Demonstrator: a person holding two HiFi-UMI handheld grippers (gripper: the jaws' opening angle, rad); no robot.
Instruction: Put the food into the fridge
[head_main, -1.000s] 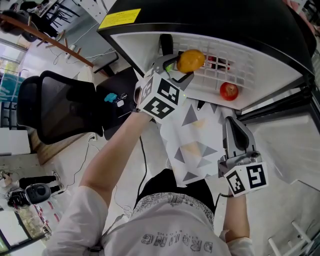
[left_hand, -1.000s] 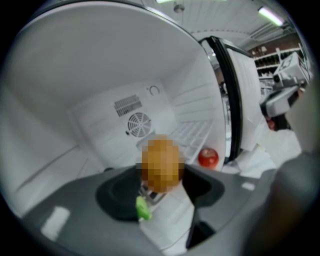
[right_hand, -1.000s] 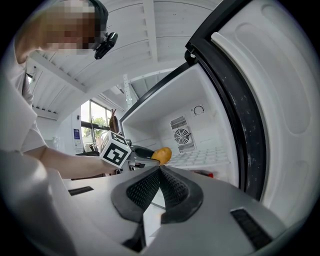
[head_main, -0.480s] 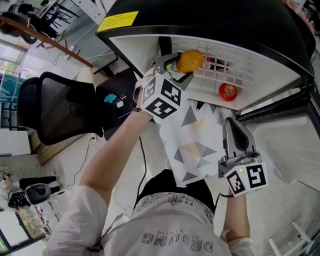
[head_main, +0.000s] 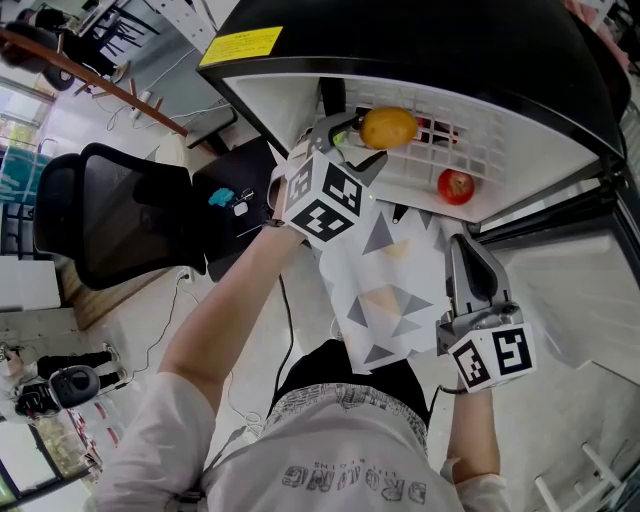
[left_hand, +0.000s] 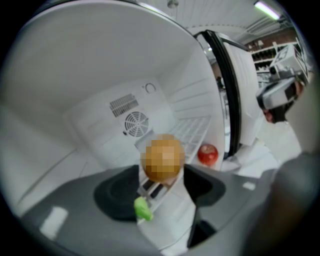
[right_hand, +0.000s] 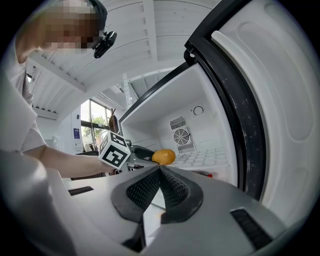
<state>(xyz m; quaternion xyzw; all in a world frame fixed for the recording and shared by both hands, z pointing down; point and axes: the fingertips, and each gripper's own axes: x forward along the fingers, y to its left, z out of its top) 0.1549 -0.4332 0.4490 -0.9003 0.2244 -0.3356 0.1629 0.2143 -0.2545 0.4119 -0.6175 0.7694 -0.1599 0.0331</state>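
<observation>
At the shelf's (head_main: 490, 150) left edge, jaws of my left gripper (head_main: 362, 138) have just been opening around the orange (head_main: 388, 127); my right gripper (head_main: 460, 245) has jaws pressed together.

Down at the left, a black office chair (head_main: 110, 215) sits on a pale floor (head_main: 140, 330), with a dark cable (head_main: 284, 315) trailing across it. Across the room, bright daylight pours through a tall window (right_hand: 90, 117), with a white slatted ceiling (right_hand: 150, 35) overhead, a strip light (left_hand: 266, 10) glowing and shelving (left_hand: 267, 50) in the distance
</observation>
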